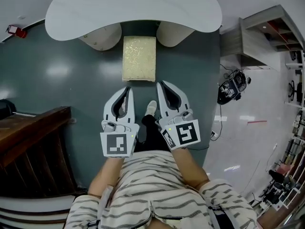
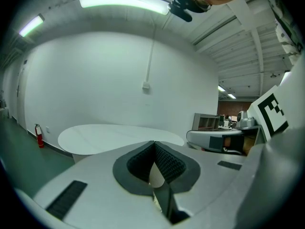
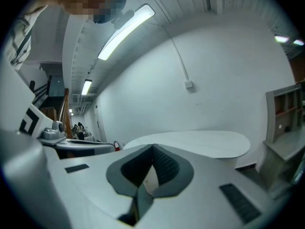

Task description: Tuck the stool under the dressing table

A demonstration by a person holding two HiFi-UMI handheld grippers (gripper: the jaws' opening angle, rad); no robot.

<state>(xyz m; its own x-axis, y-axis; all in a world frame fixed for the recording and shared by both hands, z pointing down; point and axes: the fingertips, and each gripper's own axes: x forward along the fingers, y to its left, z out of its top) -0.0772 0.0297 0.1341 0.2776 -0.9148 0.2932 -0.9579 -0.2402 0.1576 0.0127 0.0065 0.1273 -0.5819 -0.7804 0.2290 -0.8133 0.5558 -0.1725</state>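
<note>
The stool [image 1: 139, 57] is standing on the dark floor [image 1: 57, 75] with its far end just under the front edge of the white dressing table [image 1: 133, 6], between the table's two rounded bases. The left gripper [image 1: 127, 88] and the right gripper [image 1: 159, 84] are hovering side by side on the stool's near side, apart from it. Both are pointing toward the table, each with its jaws pressing together at the tips and gripping nothing
</note>
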